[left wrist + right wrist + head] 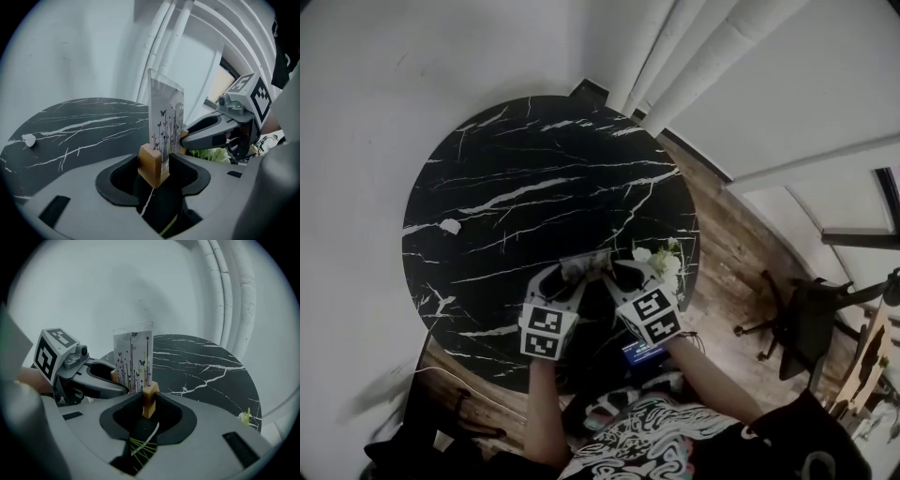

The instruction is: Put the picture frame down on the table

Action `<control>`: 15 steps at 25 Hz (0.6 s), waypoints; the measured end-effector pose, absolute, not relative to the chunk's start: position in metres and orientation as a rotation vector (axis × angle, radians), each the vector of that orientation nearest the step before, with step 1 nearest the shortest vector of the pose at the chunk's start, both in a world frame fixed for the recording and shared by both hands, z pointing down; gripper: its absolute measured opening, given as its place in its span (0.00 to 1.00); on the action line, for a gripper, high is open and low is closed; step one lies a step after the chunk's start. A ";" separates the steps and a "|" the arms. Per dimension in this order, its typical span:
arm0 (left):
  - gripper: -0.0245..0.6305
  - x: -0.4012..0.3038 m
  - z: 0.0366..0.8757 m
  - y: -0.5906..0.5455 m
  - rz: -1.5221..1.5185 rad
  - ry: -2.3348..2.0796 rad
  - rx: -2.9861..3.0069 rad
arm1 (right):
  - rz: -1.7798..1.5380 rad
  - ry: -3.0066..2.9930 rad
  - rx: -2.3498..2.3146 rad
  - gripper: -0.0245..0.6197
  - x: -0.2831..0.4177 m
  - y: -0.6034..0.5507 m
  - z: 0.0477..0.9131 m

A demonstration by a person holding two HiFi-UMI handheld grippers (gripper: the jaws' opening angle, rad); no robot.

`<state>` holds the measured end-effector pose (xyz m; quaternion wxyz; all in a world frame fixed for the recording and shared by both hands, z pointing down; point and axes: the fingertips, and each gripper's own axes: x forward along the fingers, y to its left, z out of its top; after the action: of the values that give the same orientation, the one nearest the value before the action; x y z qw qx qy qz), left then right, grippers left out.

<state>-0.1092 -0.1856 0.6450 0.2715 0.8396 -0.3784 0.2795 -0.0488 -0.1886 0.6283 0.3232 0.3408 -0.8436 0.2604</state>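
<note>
The picture frame (166,117) is a clear upright panel printed with butterflies and stems, set in two wooden end blocks. My left gripper (153,161) is shut on one wooden block (151,165). My right gripper (149,399) is shut on the other block (149,401), with the panel (133,362) rising behind it. In the head view both grippers (561,281) (626,277) hold the frame (591,266) between them over the near part of the round black marble table (534,178). Whether the frame touches the tabletop is hidden.
A small white crumpled scrap (450,226) lies on the table's left side. White flowers (664,261) sit by the right gripper at the table's edge. White pipes (675,56) run along the wall behind, and an office chair (802,319) stands on the wooden floor at right.
</note>
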 end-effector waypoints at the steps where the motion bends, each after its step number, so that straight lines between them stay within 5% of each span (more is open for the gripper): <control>1: 0.37 -0.110 0.646 -0.186 0.759 -1.018 2.264 | 0.680 -2.212 0.887 0.17 -0.050 -0.189 0.630; 15: 0.37 -0.118 0.664 -0.190 0.822 -1.058 2.275 | 0.610 -2.194 0.804 0.17 -0.058 -0.193 0.650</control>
<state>-0.1182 -0.1898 0.6638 0.2481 0.8347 -0.3883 0.3015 -0.0583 -0.1925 0.6501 0.3554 0.3110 -0.8492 0.2362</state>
